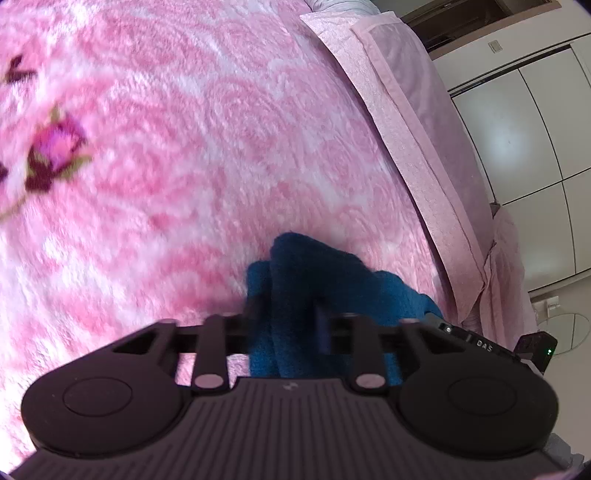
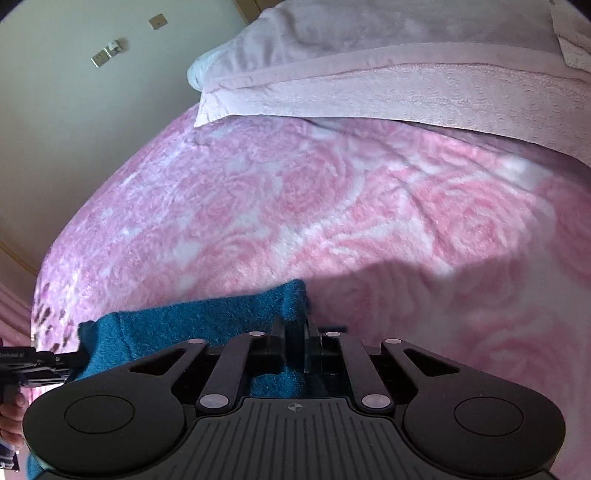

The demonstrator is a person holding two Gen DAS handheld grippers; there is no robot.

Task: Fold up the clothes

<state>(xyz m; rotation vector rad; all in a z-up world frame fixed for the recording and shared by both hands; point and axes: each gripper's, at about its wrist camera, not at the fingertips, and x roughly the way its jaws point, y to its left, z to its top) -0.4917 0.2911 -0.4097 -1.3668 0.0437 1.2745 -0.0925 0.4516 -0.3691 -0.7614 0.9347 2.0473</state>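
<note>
Left wrist view puts your left tongs (image 1: 286, 314) low in the middle of the frame, closed on a bunched fold of the teal towel (image 1: 314, 280). The cloth rises in a rumpled hump just above the black fingers and spreads toward the lower right, where the tip of the other tool shows at the right edge. All of it sits over the pink rose-patterned blanket (image 1: 184, 166) that covers the bed and fills most of the frame. A dark red rosebud print (image 1: 55, 147) lies at the left edge, blurred. Along the upper right runs a paler pink folded cover (image 1: 406, 129), and beyond it, at the far right, you see white cupboard doors (image 1: 535, 129).

Right wrist view shows your right tongs (image 2: 295, 339) at lower centre, pinched shut on a corner of the same teal towel (image 2: 192, 325). From that grip the cloth stretches to the lower left of the frame, where the left tongs (image 2: 79, 360) hold its other end; part of a hand (image 2: 11, 417) is visible behind that tool at the left edge. The towel hangs between the two grips, just above the pink blanket (image 2: 332, 203); whether it touches the blanket you cannot tell. Across the top lie the pale pink cover (image 2: 406, 96) and a greyish pillow (image 2: 369, 29). A cream wall (image 2: 92, 110) with switch plates fills the upper left.
</note>
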